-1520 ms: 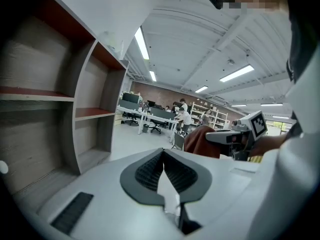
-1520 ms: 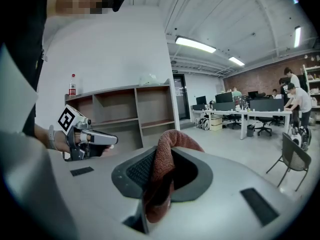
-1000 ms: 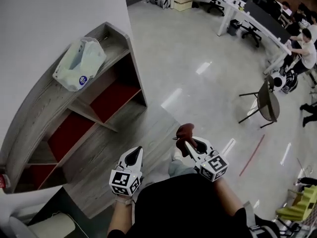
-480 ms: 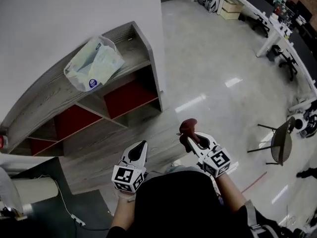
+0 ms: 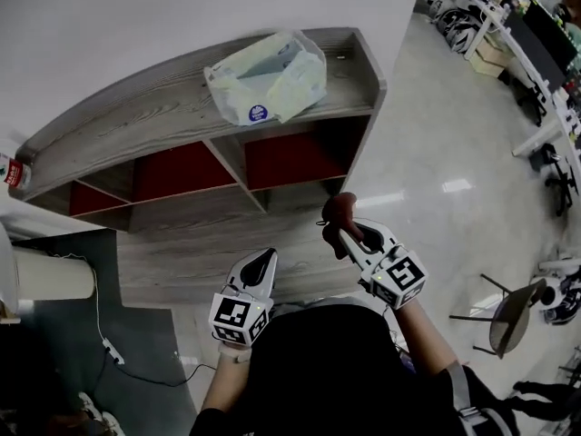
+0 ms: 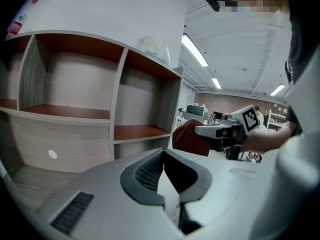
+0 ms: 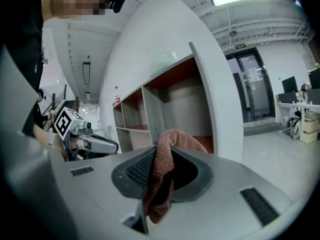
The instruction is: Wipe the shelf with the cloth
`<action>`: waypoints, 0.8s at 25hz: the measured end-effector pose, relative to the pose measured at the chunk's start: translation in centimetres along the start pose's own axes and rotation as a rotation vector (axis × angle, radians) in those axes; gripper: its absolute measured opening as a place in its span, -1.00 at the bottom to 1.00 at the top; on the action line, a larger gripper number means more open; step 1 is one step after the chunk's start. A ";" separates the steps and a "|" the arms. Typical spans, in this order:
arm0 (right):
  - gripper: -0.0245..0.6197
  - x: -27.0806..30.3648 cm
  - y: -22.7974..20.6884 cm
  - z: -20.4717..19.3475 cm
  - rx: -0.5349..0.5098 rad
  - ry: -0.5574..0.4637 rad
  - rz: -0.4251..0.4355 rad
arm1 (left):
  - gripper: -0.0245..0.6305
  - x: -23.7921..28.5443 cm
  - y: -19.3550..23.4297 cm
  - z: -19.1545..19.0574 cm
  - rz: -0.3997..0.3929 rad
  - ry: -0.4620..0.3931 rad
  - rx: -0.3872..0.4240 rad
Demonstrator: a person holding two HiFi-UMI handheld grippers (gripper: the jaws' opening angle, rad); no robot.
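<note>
A grey wooden shelf unit (image 5: 136, 143) with red-backed compartments stands against the white wall ahead of me. My right gripper (image 5: 349, 234) is shut on a reddish-brown cloth (image 5: 338, 212), which bunches up out of its jaws (image 7: 165, 169). It hangs in the air in front of the shelf's right end. My left gripper (image 5: 257, 269) is shut and holds nothing; it sits lower and to the left. The left gripper view shows the cloth (image 6: 190, 136) and the shelf's compartments (image 6: 75, 111).
A clear plastic bag (image 5: 268, 75) with pale contents lies on the shelf top. A red-labelled bottle (image 5: 11, 173) stands at the shelf's far left end. A cable (image 5: 100, 330) runs over dark flooring at the left. Desks (image 5: 517, 34) and a chair (image 5: 508, 316) are to the right.
The view has swung round toward the shelf, which now lies straight ahead and closer. Both grippers keep their pose, the right one still holding the cloth.
</note>
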State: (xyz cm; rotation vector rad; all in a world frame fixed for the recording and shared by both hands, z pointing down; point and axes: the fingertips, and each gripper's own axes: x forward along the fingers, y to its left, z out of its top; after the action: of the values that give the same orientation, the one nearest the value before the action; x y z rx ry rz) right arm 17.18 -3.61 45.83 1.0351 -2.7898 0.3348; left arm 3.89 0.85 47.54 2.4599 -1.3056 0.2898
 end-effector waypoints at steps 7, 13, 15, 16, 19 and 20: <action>-0.80 6.8 2.2 3.7 -0.043 -0.030 0.071 | -0.91 -2.9 4.1 0.4 0.079 -0.047 -0.056; -0.79 15.1 4.3 5.4 -0.074 -0.012 0.093 | -0.91 -5.2 10.3 0.3 0.115 -0.076 -0.089; -0.79 16.7 4.5 6.1 -0.080 -0.014 0.092 | -0.91 -5.6 11.3 0.6 0.124 -0.087 -0.094; -0.79 17.4 4.5 6.4 -0.084 -0.014 0.090 | -0.91 -5.8 11.7 0.7 0.128 -0.092 -0.097; -0.78 19.7 4.5 7.1 -0.092 -0.006 0.082 | -0.91 -6.0 13.0 0.7 0.132 -0.101 -0.106; -0.78 20.5 4.4 7.2 -0.092 0.001 0.078 | -0.91 -5.9 13.3 0.7 0.131 -0.102 -0.109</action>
State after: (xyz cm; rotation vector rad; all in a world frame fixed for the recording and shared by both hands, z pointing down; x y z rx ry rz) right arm -1.52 -15.06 42.60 0.9075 -2.8201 0.2134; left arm -10.48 -1.83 47.61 2.3303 -1.4874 0.1225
